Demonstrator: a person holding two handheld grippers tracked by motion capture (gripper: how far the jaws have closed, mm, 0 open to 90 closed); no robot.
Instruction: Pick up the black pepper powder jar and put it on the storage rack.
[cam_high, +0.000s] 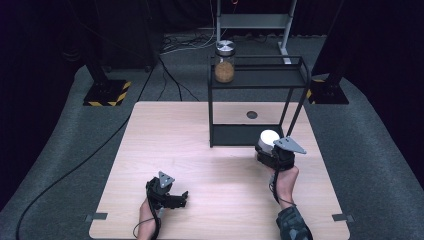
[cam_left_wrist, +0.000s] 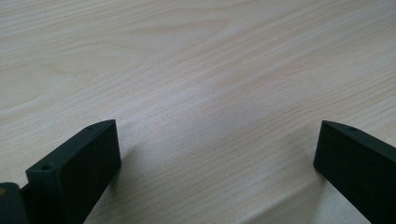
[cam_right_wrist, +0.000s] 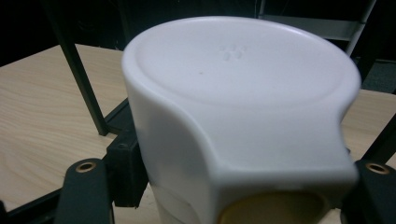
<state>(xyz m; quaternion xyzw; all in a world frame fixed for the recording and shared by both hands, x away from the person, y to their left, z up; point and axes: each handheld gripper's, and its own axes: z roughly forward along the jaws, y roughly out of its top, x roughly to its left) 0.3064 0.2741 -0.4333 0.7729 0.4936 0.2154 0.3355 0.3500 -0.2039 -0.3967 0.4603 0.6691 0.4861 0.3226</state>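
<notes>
White smooth round-topped container (cam_right_wrist: 243, 107), right claw (cam_right_wrist: 224, 186) clamped

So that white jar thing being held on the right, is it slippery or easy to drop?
Probably somewhat slippery: the white container has a smooth, glossy lid and rounded sides. It looks rigid, so the right hand-held gripper, whose jaws sit against its sides, likely won't squash it. The lid overhangs one side, so the weight may be slightly uneven and it could tilt.
</notes>
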